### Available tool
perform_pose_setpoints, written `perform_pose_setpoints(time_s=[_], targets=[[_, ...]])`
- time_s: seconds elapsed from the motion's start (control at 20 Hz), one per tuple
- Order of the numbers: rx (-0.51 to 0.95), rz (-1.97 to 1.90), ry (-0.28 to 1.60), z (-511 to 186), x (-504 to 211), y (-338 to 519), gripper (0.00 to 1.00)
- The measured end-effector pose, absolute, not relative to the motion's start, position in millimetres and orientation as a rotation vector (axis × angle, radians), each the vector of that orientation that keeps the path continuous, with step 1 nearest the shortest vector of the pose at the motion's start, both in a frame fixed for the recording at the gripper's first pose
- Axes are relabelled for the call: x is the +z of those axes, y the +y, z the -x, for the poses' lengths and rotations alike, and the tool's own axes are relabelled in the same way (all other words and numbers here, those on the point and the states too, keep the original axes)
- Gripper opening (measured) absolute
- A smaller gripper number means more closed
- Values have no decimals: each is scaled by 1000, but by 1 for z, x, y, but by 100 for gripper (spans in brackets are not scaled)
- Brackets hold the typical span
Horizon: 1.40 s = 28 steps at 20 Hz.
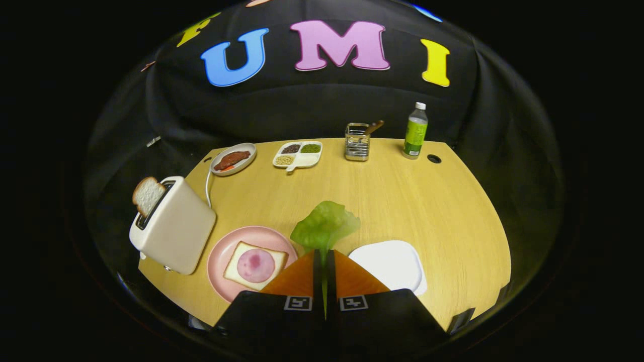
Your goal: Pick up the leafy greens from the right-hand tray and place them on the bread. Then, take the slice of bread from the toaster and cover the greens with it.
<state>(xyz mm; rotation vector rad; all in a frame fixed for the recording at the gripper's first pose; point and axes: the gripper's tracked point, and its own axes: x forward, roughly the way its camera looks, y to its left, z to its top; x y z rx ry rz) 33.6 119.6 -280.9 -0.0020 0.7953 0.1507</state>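
Gripper view: the gripper, fingers closed on the greens, carries them above the table, clear of the white tray, toward the bread.

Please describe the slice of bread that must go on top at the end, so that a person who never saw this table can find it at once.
Find the cream toaster beside the pink plate, left of the claw, which is shut on the lettuce leaf. The bread slice stands upright in the toaster's slot. Unlike the bread on the plate, it is plain, with no round pink topping.
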Motion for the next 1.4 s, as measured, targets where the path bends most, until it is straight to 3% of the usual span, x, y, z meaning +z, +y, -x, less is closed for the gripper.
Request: perform_pose_setpoints(time_s=[0.45,0.8,0.95,1.25,1.4], targets=[[311,102,842,-22,-309,200,5],[333,182,898,-18,-340,225,6],[339,182,930,-17,-352,232,12],[352,202,964,-16,-363,236,32],[366,202,965,-15,-364,239,49]])
